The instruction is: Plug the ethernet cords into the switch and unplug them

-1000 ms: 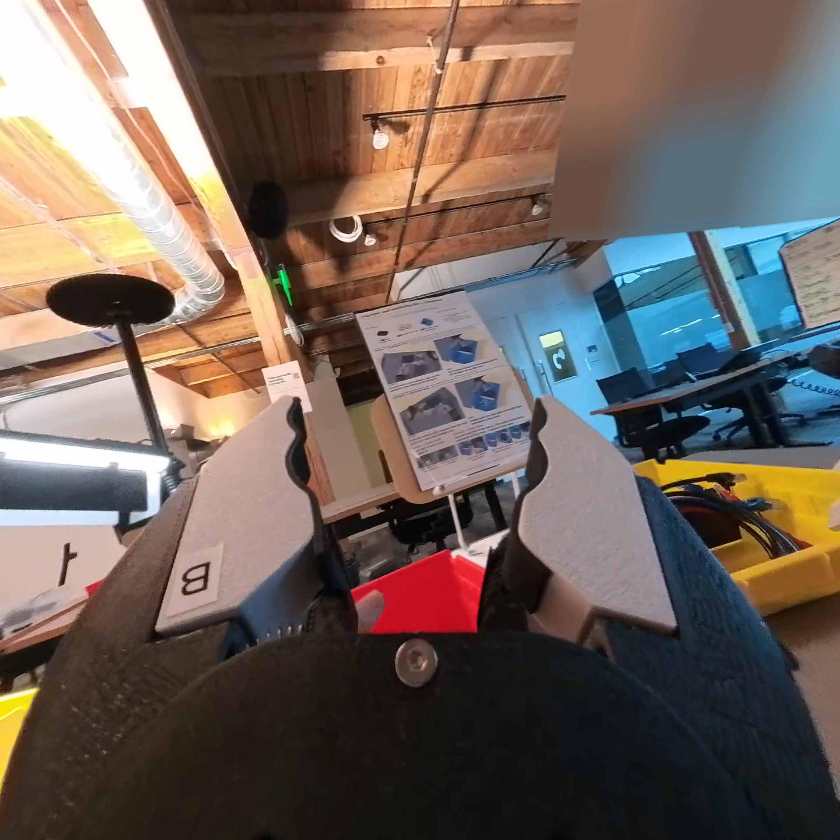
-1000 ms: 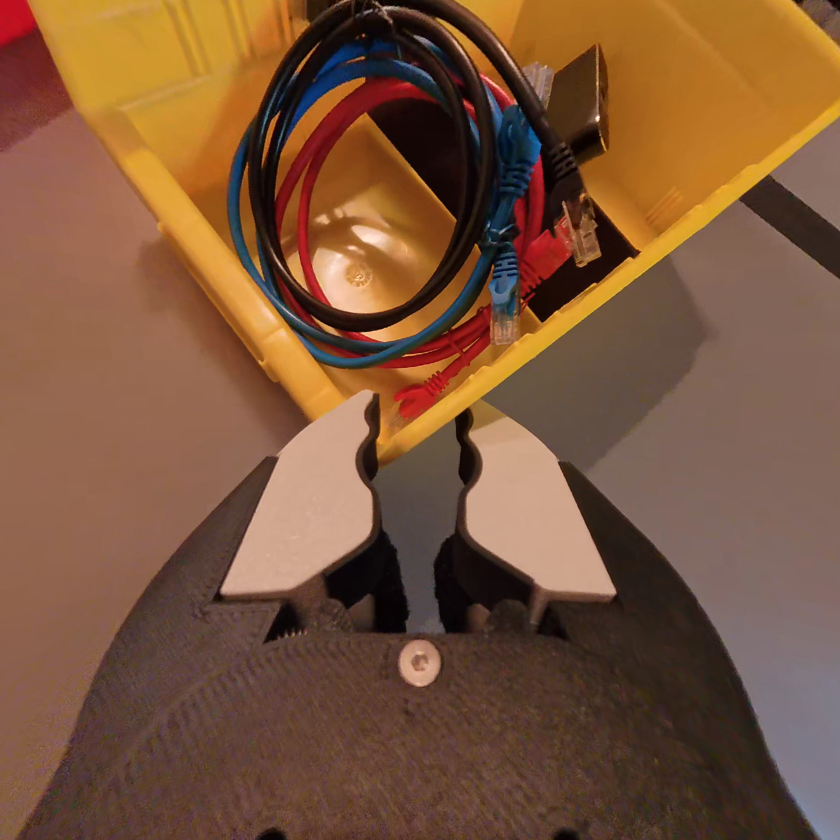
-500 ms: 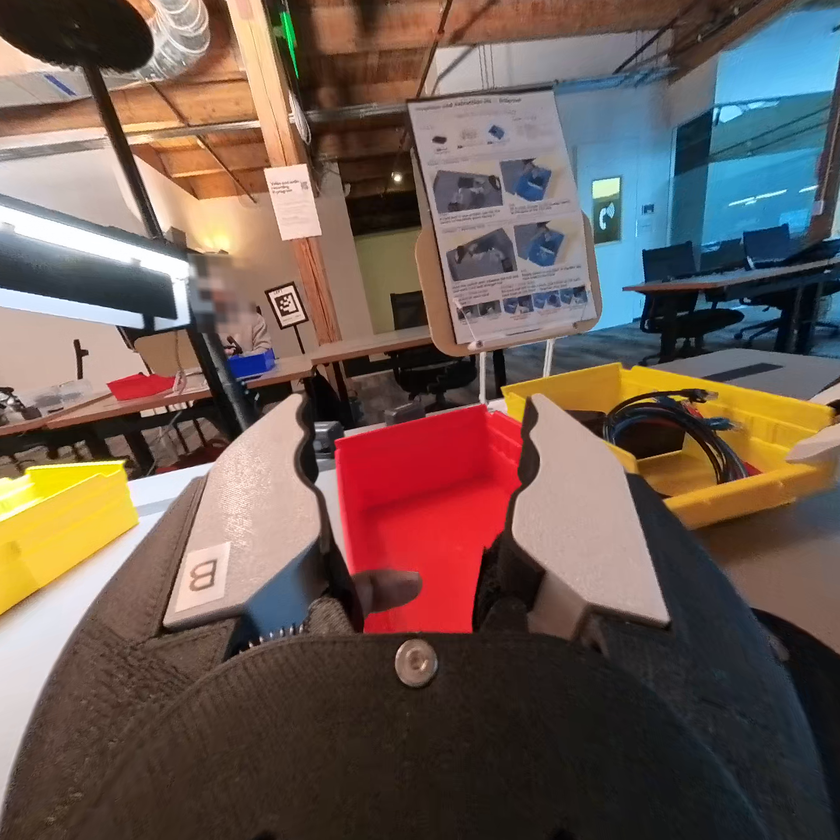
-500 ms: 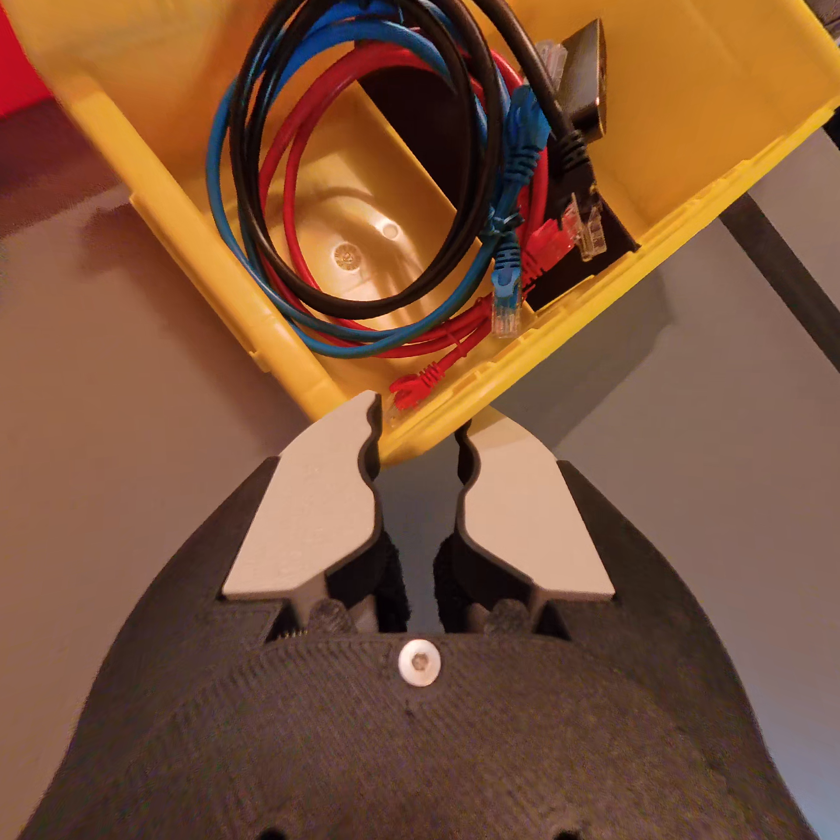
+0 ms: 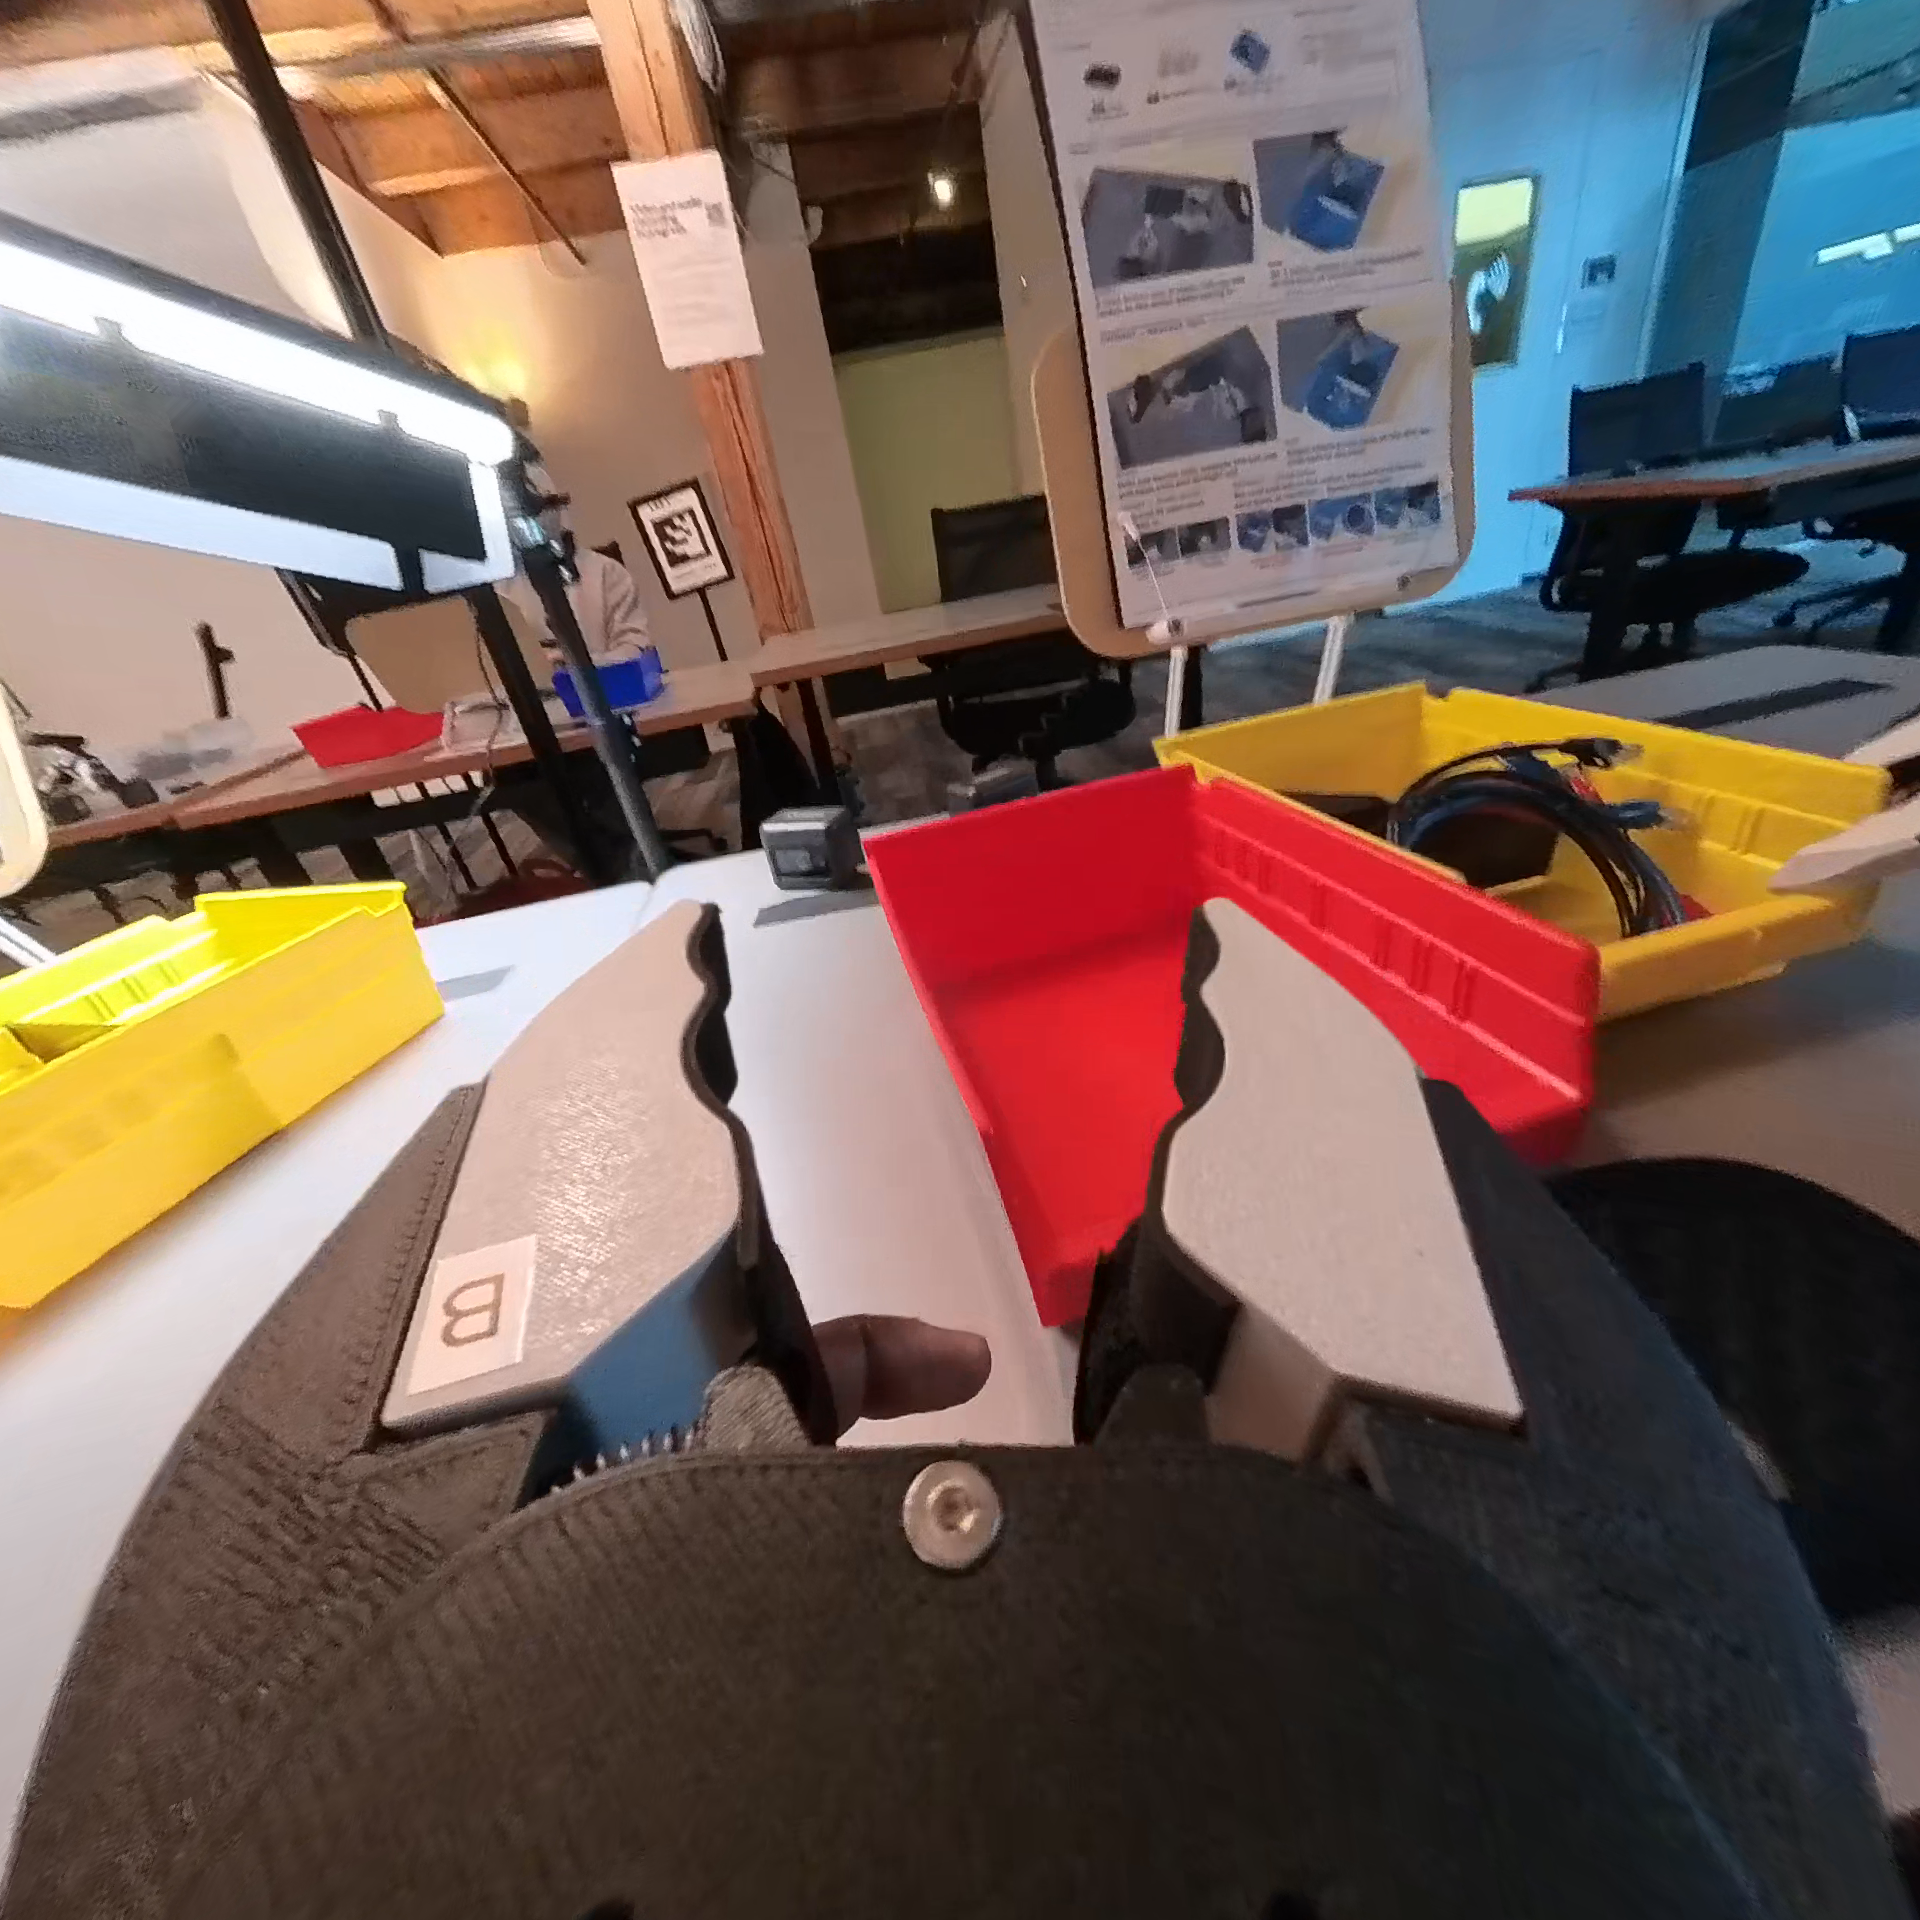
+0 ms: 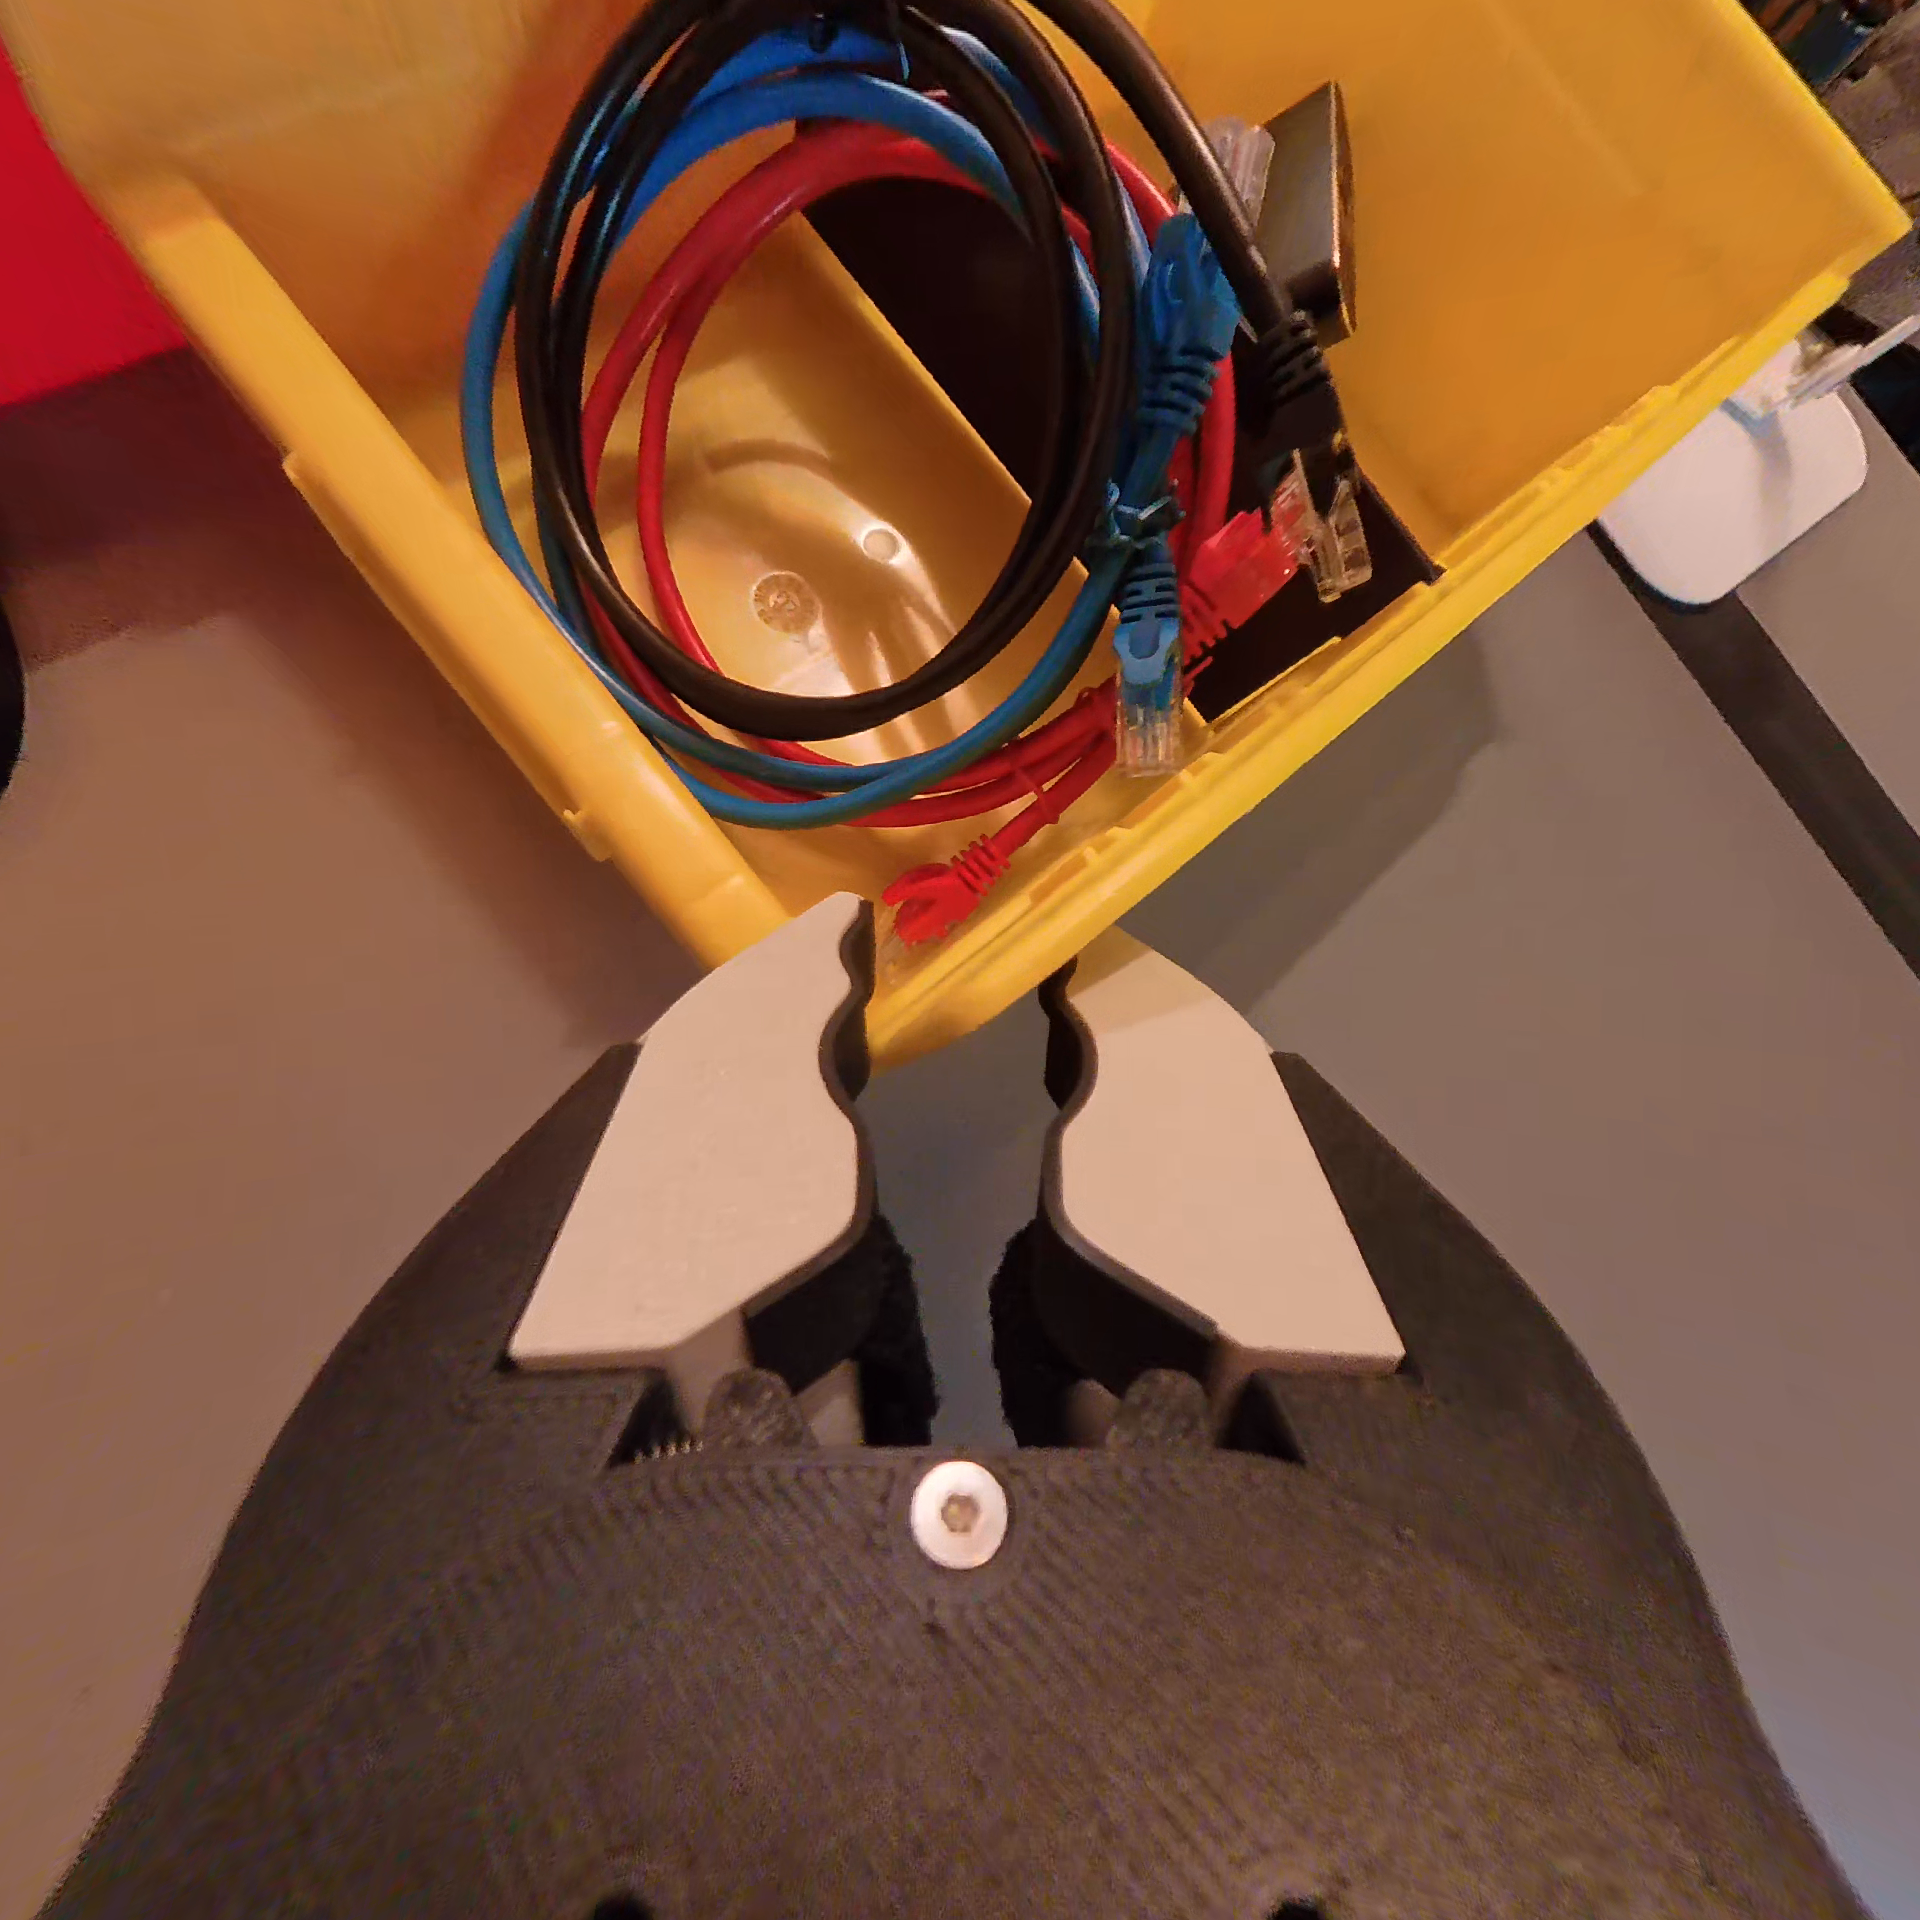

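- Setting: open workshop with timber ceiling beams and rows of desks; the work surface is a pale grey tabletop [image 5: 862,1039], with an illustrated instruction sheet on a stand [image 5: 1247,312] behind it
- Containers: an empty red plastic bin [image 5: 1049,904] lies just ahead of the left gripper [image 5: 956,935]; beside it sits the yellow plastic bin with the cords [image 6: 1621,187]; a second yellow bin [image 5: 208,997] lies well apart to the left
- Task items: coiled black, blue and red ethernet cords [image 6: 810,436] lie loose inside the bin, their plugs [image 6: 1148,717] gathered near the front wall; a flat black box, probably the switch [image 6: 1314,208], lies partly beneath them
- Change: over the last second the left gripper's view has swung down from the ceiling to table level; jaws wide apart, holding nothing
- Change: the right gripper [image 6: 956,956] has crept closer to the bin's near corner; jaws part-open, empty, straddling the rim
- Reading: both tools now face the work; nothing is plugged yet, so picking a cord or the switch out of the bin comes first
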